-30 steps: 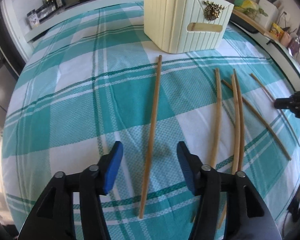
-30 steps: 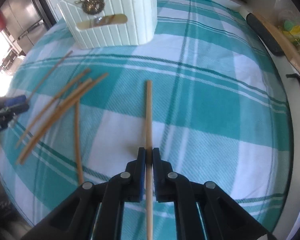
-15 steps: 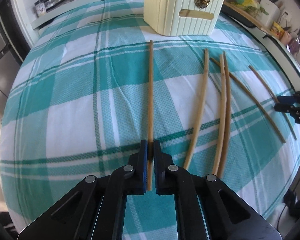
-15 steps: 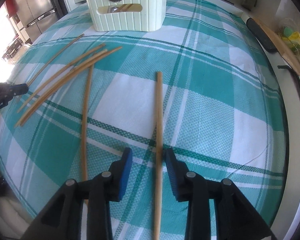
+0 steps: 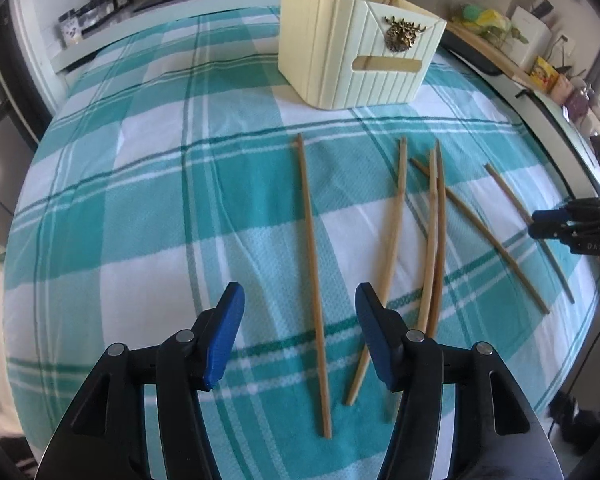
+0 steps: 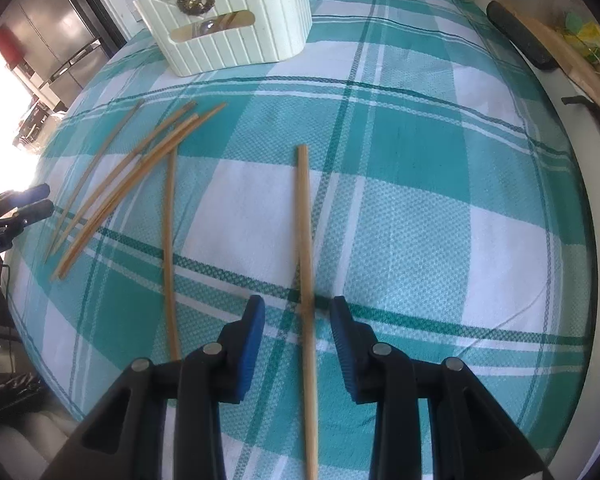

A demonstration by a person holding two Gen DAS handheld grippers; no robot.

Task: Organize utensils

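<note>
Light: daylight is flooding in, blowing out at 9 o'clock in the right wrist view.
Edges: fisheye is bending and darkening the corners.
Blur: the chopstick (image 6: pixel 306 264) is smearing slightly.

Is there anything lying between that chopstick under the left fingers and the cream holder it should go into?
Nothing visible. The chopstick lies between the open left gripper, and only bare checked cloth separates its far tip from the cream holder. The other chopsticks lie off to one side.
</note>
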